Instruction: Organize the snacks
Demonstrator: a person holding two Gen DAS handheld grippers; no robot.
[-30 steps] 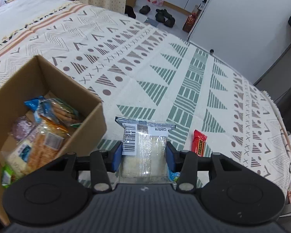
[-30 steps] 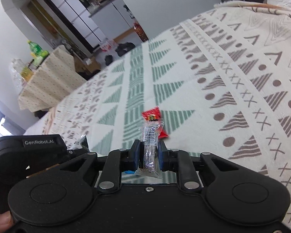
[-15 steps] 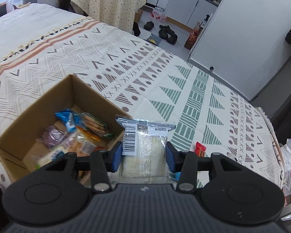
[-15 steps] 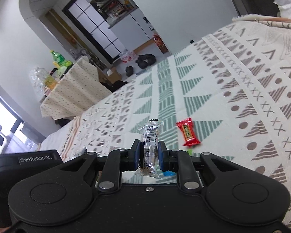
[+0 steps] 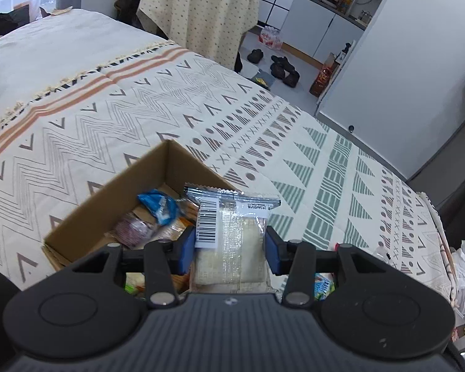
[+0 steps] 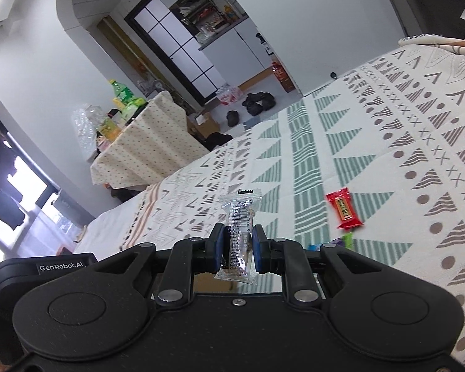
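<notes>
My left gripper (image 5: 228,249) is shut on a clear cracker packet (image 5: 229,235) with a barcode label, held in the air above the near right corner of an open cardboard box (image 5: 108,192). The box holds several snack packets, among them a blue one (image 5: 159,206). My right gripper (image 6: 238,246) is shut on a small clear snack packet (image 6: 239,232), held upright above the patterned bedspread (image 6: 387,161). A red candy bar (image 6: 344,207) lies on the bedspread to the right of that gripper.
A green and a blue wrapper (image 6: 344,240) lie near the red bar, partly hidden by the gripper. A colourful packet (image 5: 324,285) shows under my left gripper's right finger. A cloth-covered table (image 5: 198,9) and shoes (image 5: 282,66) stand beyond the bed.
My left gripper has risen and moved left with the cracker packet, now over the box. My right gripper has lifted and tilted with its packet; the red bar now sits farther right.
</notes>
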